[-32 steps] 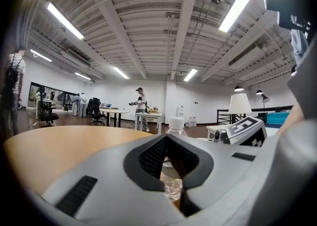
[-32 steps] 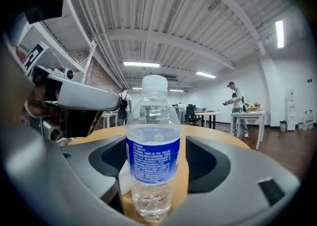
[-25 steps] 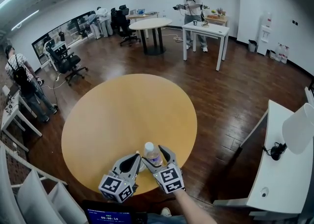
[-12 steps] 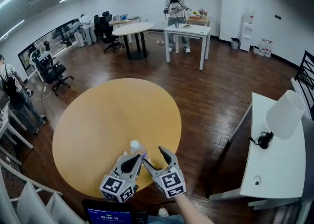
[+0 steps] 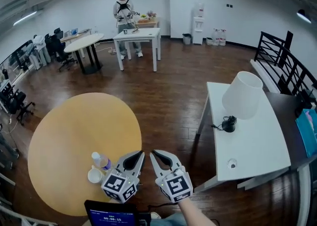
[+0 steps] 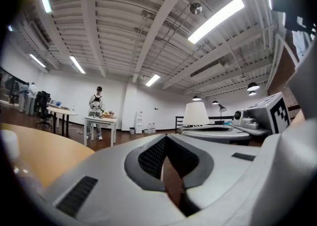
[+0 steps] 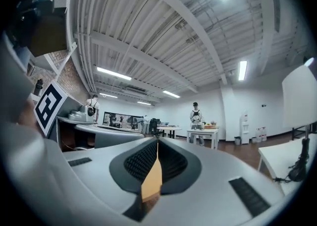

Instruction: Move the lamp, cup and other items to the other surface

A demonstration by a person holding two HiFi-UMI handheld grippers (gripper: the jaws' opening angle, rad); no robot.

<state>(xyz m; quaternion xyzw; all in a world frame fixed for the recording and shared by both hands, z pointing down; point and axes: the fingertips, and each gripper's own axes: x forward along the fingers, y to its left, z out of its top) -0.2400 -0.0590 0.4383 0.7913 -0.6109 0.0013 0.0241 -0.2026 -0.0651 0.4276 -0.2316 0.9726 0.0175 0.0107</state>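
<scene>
A clear bottle [image 5: 101, 161] and a white cup [image 5: 94, 175] stand side by side on the round yellow table [image 5: 64, 136]. To the right, a lamp with a white shade [image 5: 242, 94] and a black base [image 5: 228, 124] stands on the white table [image 5: 257, 145]; the lamp [image 6: 196, 114] also shows ahead in the left gripper view. My left gripper [image 5: 141, 153] is shut and empty just right of the bottle. My right gripper [image 5: 154, 152] has just been closing and is shut with nothing between its jaws. Both grippers [image 6: 165, 137] [image 7: 157, 141] point level.
Dark wood floor [image 5: 173, 106] separates the two tables. A small round fitting [image 5: 232, 163] sits in the white table near its front. A person [image 5: 123, 9] stands at a far white desk [image 5: 138, 34]. A black railing [image 5: 280, 54] runs behind the lamp table.
The view has swung right, bringing the lamp table closer. Both grippers moved right, away from the bottle, which stays on the round table. The right gripper's jaws went from open to shut.
</scene>
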